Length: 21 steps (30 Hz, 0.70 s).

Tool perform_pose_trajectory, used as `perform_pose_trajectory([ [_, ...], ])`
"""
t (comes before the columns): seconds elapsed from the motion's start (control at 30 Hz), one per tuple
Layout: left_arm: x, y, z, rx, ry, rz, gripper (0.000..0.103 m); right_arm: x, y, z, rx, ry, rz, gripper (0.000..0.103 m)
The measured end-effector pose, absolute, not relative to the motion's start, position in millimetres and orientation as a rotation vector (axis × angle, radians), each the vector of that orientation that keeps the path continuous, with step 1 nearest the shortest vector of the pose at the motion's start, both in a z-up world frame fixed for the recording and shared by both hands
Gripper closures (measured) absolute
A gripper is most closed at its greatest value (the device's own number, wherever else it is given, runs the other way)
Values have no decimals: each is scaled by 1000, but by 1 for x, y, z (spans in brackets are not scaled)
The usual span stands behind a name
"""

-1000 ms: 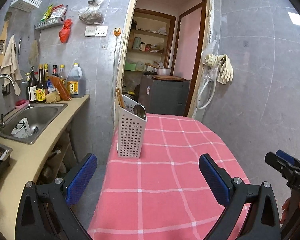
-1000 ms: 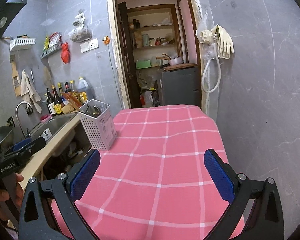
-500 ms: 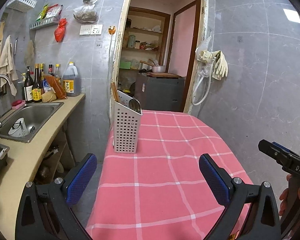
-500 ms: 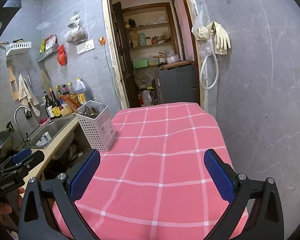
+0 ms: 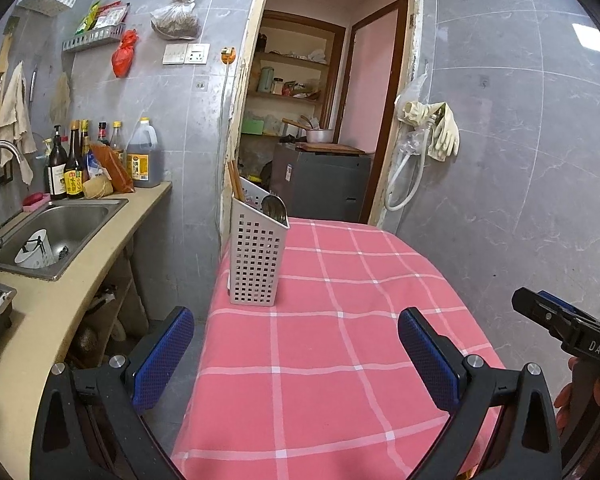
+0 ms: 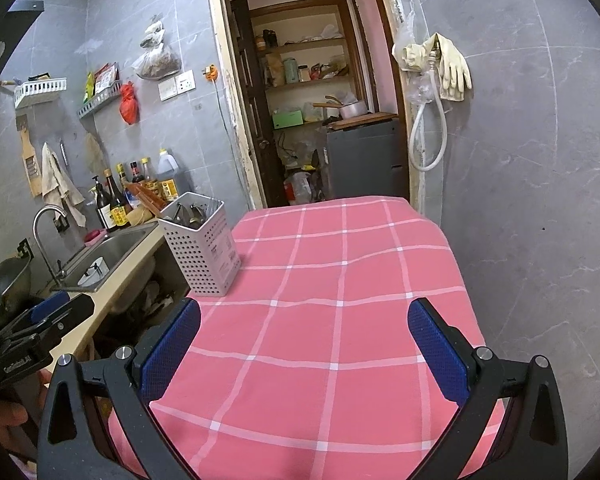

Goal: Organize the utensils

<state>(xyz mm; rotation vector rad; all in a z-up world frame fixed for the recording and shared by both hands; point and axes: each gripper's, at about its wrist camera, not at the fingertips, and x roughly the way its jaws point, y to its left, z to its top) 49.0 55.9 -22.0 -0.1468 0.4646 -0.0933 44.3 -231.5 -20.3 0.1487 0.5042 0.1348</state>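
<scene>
Apparently the job is wrapping up: over the last second both views have drawn back a little from the white holder [image 5: 256, 258], which now sits slightly lower and nearer the middle in the left view than it did. That holder stands upright near the left edge of the pink checked table [image 5: 340, 360], with chopsticks [image 5: 234, 180] and a spoon [image 5: 275, 208] poking out of it. No loose cutlery shows on the cloth, so I judge the sorting done or nearly so. Left gripper [image 5: 296, 352] and right gripper [image 6: 304, 350] both hover over the near end, jaws spread wide and carrying nothing.
</scene>
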Motion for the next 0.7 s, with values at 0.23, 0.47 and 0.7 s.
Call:
perform_pose_trajectory([
  [0.23,50,56,-23,-148,466,-92,0,44,-230,-20,150,504,136,1],
  [0.47,50,56,-23,-148,465,-92,0,45,-230,-18,154,499,131,1],
  [0.7,50,57,-23,-148,464,-92,0,44,-230,-16,158,496,122,1],
])
